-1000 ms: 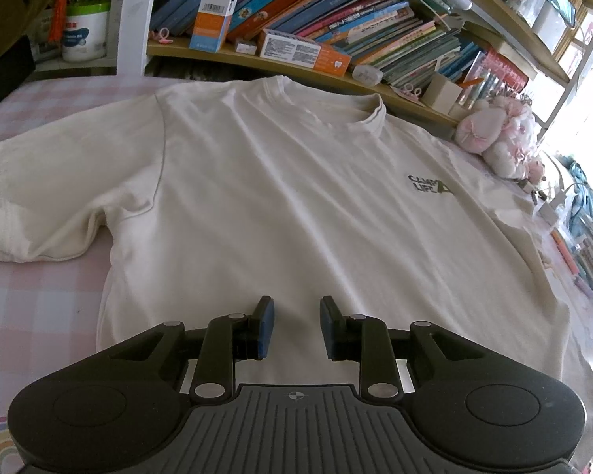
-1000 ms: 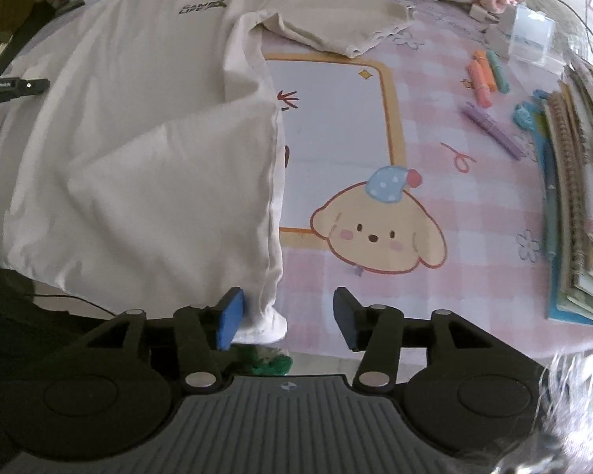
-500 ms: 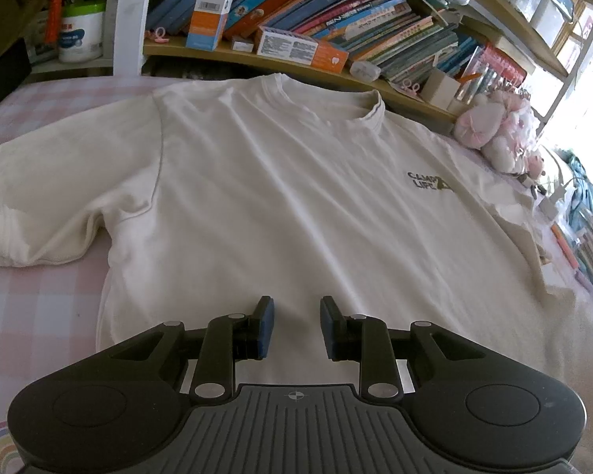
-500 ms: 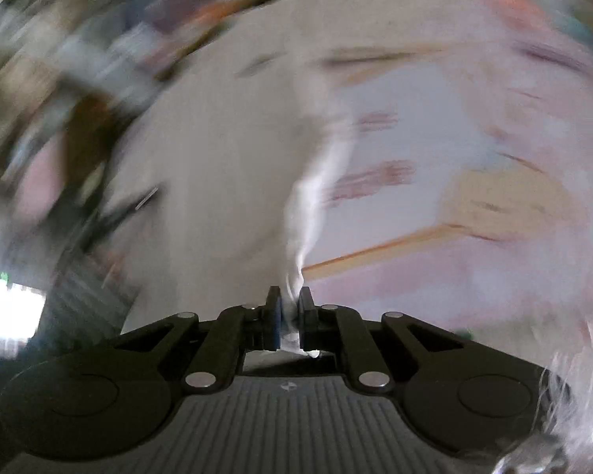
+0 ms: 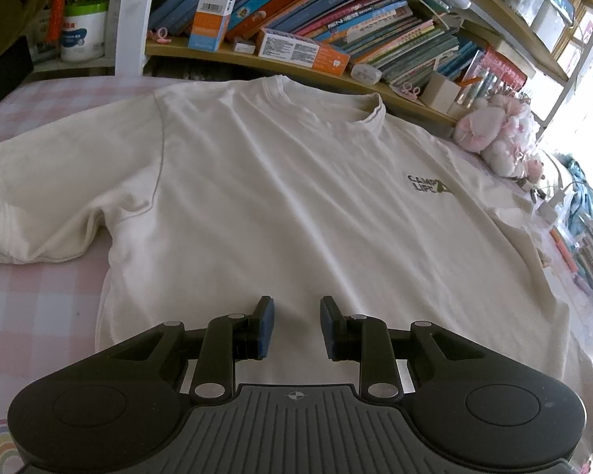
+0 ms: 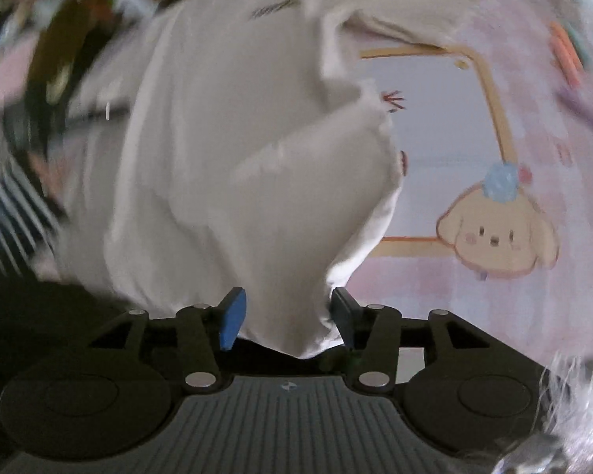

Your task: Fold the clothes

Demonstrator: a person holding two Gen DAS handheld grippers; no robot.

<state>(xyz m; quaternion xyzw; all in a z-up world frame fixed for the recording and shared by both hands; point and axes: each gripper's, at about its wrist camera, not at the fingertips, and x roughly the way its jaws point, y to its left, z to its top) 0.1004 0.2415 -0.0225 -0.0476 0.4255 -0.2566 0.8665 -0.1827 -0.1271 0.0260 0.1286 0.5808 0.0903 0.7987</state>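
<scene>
A cream T-shirt [image 5: 280, 181] with a small dark chest logo lies front up on a pink checked cloth, collar toward the bookshelf. My left gripper [image 5: 294, 326] is open and empty just above the shirt's lower middle. In the blurred right wrist view the shirt's [image 6: 233, 158] lower right part is rumpled, and its hem corner lies between the jaws of my right gripper [image 6: 286, 318], which is open.
A low shelf [image 5: 296, 67] full of books and boxes runs behind the collar. Pink plush toys [image 5: 494, 138] sit at the far right. A desk mat with a cartoon puppy [image 6: 498, 233] lies right of the shirt, with pens [image 6: 565, 55] beyond it.
My right gripper shut on the shirt's hem corner, swung it quickly, and has now opened again. The shirt's right side is more rumpled. My left gripper has stayed still and open.
</scene>
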